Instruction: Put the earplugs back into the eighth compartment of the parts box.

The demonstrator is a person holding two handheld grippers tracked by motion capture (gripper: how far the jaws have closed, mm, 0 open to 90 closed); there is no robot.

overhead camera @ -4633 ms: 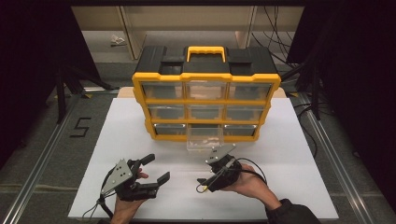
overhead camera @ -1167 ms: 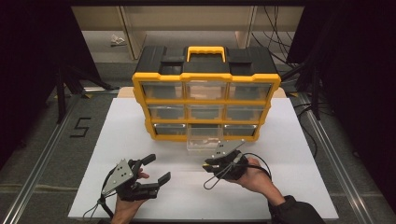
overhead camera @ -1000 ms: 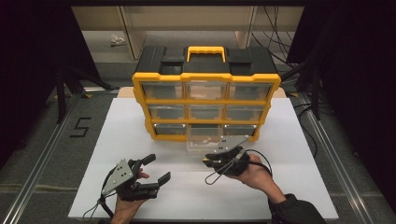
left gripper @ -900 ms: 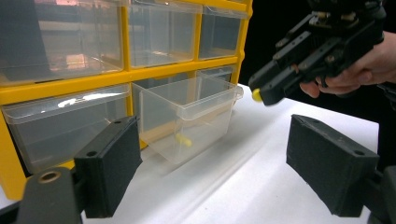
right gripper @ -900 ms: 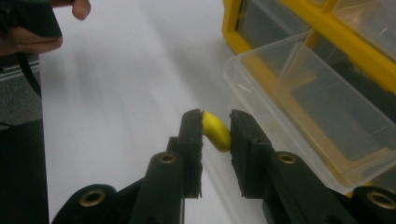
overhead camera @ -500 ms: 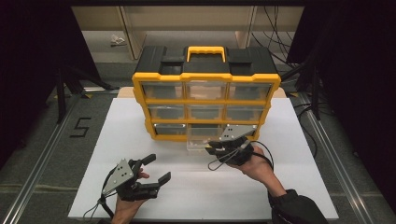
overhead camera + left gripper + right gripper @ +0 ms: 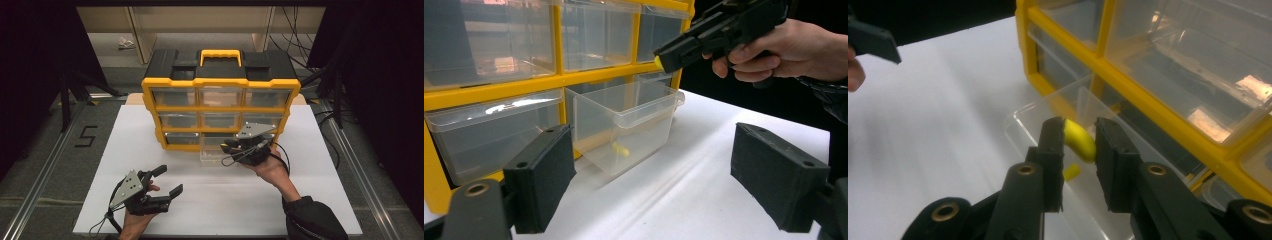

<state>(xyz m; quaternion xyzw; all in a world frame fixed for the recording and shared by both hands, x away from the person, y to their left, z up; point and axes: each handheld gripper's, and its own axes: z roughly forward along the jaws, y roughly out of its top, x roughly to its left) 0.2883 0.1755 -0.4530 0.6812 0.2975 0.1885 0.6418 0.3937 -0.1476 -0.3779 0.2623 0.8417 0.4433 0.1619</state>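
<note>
A yellow-and-black drawer organizer (image 7: pixel 220 107) stands on the white table. Its bottom middle clear drawer (image 7: pixel 216 151) (image 7: pixel 624 120) (image 7: pixel 1048 120) is pulled out. One small yellow piece (image 7: pixel 620 149) (image 7: pixel 1071 172) lies inside on the drawer floor. My right gripper (image 7: pixel 229 147) (image 7: pixel 1079 142) hovers over the drawer, shut on a second yellow piece (image 7: pixel 1079 140) (image 7: pixel 657 62). My left gripper (image 7: pixel 165 181) (image 7: pixel 654 175) rests low near the table's front left, jaws wide open with nothing between them, facing the drawer.
The white tabletop (image 7: pixel 320 150) runs wide on both sides of the organizer. Metal rails (image 7: pixel 45 165) and dark floor border the table. Cables (image 7: pixel 300 60) hang behind at the right. The other drawers (image 7: pixel 489 45) sit pushed in.
My right gripper has travelled forward from the table's front to above the pulled-out drawer, carrying the yellow piece. The left gripper has stayed put.
</note>
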